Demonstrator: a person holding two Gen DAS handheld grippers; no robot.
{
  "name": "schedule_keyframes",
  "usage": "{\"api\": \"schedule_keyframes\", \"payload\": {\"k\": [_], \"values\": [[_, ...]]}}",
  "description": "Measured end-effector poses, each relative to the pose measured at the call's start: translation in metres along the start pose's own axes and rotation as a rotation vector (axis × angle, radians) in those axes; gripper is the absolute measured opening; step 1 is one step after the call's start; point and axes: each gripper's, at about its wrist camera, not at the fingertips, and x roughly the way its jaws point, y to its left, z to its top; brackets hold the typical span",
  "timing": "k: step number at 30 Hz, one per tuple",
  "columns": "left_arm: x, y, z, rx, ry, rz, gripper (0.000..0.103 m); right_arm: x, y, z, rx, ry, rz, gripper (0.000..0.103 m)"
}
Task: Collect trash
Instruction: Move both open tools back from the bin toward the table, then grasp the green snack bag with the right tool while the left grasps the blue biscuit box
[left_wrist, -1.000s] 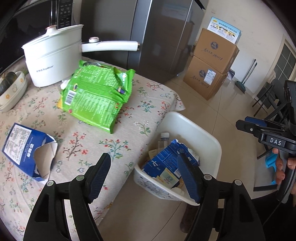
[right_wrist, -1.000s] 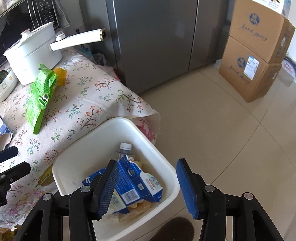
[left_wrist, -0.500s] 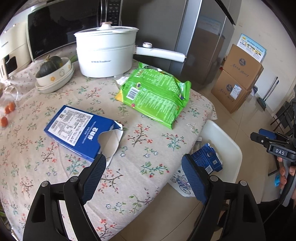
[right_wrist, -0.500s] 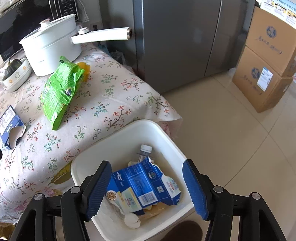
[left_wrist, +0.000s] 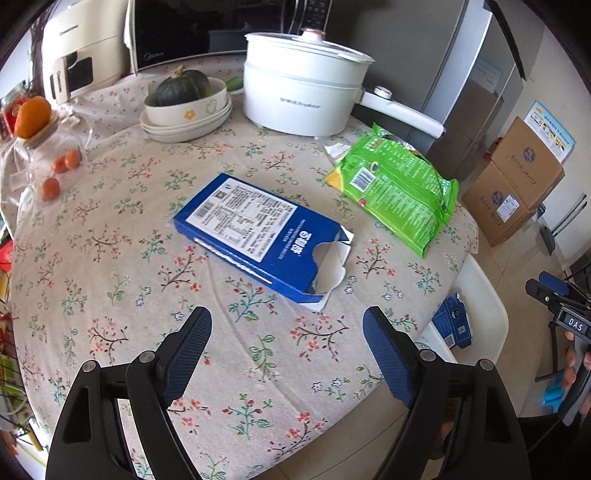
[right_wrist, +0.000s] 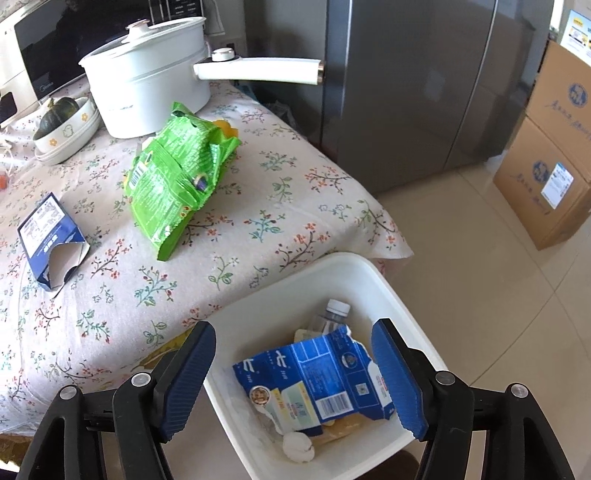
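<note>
A torn blue carton box (left_wrist: 258, 232) lies flat on the floral tablecloth, just beyond my open, empty left gripper (left_wrist: 288, 350); it also shows in the right wrist view (right_wrist: 50, 240). A green snack bag (left_wrist: 399, 188) lies to its right, also in the right wrist view (right_wrist: 177, 177). My right gripper (right_wrist: 291, 373) is open and empty above the white bin (right_wrist: 332, 269), which holds a crushed blue carton (right_wrist: 317, 387), a plastic bottle (right_wrist: 328, 317) and other scraps. The bin's rim (left_wrist: 484, 295) shows at the table's right edge.
A white electric pot (left_wrist: 303, 96) with a long handle, a bowl with a squash (left_wrist: 184, 99), a glass jar with an orange (left_wrist: 33, 118) and a microwave (left_wrist: 207, 29) stand at the table's back. A grey fridge (right_wrist: 406, 92) and cardboard boxes (right_wrist: 546, 158) stand on the floor.
My left gripper has swung left from over the bin to face the blue box on the table. My right gripper has drawn back and up a little over the bin.
</note>
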Motion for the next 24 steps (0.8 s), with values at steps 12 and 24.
{"api": "schedule_keyframes", "payload": {"k": [12,24], "values": [[0.046,0.003,0.006,-0.031,0.018,0.08,0.086,0.019,0.058,0.028,-0.11,0.025,0.044,0.076],[0.11,-0.049,-0.001,-0.079,-0.025,0.348,0.086,0.036,0.078,0.05,-0.161,0.025,0.041,0.076]]}}
